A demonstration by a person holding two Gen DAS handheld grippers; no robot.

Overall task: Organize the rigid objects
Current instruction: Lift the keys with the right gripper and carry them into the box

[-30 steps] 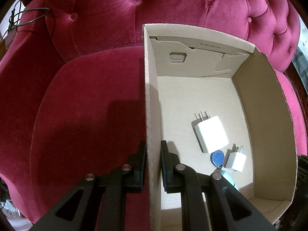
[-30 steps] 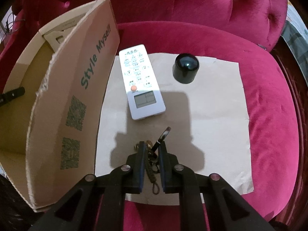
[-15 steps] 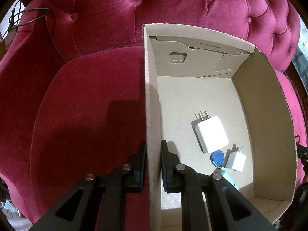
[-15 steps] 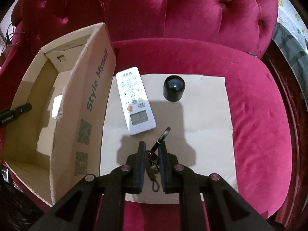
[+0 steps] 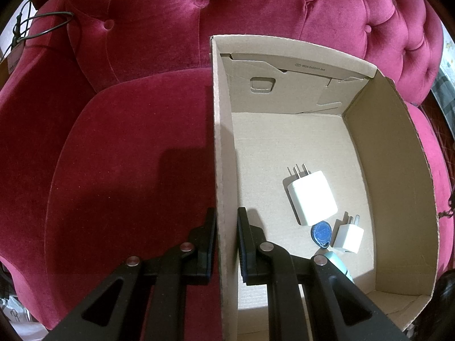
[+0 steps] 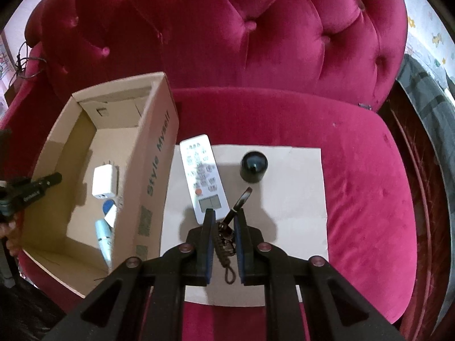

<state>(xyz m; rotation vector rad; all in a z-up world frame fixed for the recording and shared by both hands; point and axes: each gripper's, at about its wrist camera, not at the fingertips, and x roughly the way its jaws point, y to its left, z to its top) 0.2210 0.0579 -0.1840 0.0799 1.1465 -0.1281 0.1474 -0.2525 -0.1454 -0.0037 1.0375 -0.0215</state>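
Keyring point(image 6: 227, 234) sits pinched in the right tongs point(image 6: 224, 244), lifted off the paper sheet point(image 6: 295, 213), cord dangling. Left tongs point(image 5: 227, 244) clamp the wall of the cardboard box point(image 6: 155, 153) at 9 o'clock. I'd swing it over the rim, clearing the remote point(image 6: 203, 176), and release low beside the chargers point(image 5: 311, 196).

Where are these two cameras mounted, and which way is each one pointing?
Left wrist: sits on the left gripper, looks steeply down along its fingers, clamped on the cardboard box wall; only the fingers show.
Right wrist: sits on the right gripper, looks down at the paper sheet on the sofa; its fingers grip a keychain.
Shared: both see the box and large white charger; the right view also catches the left gripper at its left edge.
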